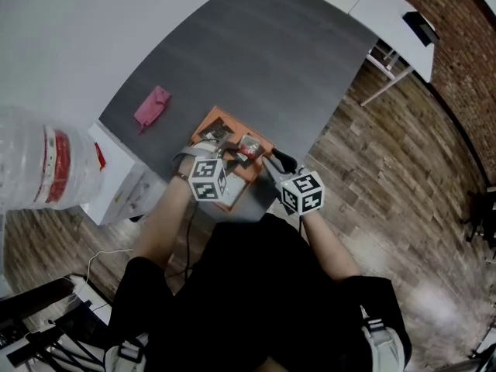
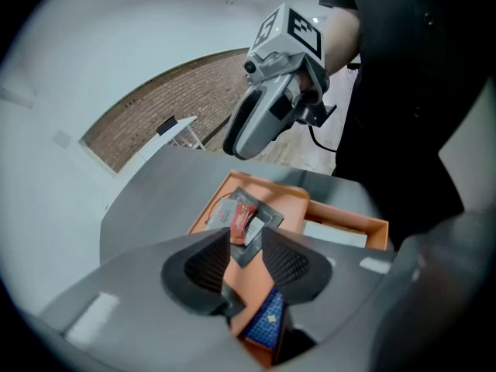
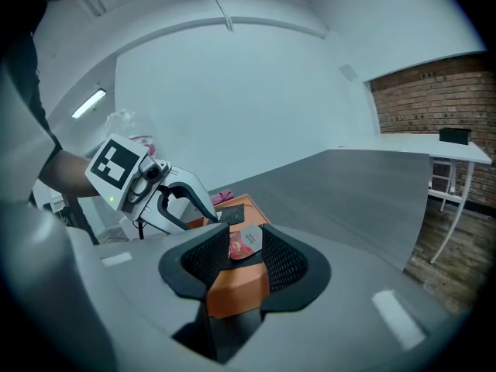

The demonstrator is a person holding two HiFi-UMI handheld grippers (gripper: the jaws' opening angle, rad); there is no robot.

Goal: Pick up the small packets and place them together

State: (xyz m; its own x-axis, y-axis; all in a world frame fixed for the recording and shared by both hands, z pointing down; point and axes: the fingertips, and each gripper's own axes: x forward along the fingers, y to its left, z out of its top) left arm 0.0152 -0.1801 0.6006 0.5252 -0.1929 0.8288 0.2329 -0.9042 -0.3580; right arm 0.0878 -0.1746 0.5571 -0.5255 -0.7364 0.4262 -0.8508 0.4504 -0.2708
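An orange tray (image 1: 219, 122) sits at the near edge of the grey table. On it a red and white small packet (image 2: 241, 222) lies on top of a black packet (image 2: 264, 217). My left gripper (image 2: 246, 248) stands open just short of the red packet, pads apart and touching nothing. A blue patterned packet (image 2: 268, 321) lies under its jaws. My right gripper (image 3: 246, 251) hovers open over the tray's edge; the red packet (image 3: 246, 240) shows through the gap, beyond the pads. In the head view both grippers (image 1: 226, 156) (image 1: 267, 161) meet over the tray.
A pink object (image 1: 153, 105) lies on the table left of the tray. A clear plastic bottle (image 1: 39, 169) with a red label looms at the far left, beside a white box (image 1: 116, 186). A white table (image 1: 387, 10) stands at the back right, on wooden floor.
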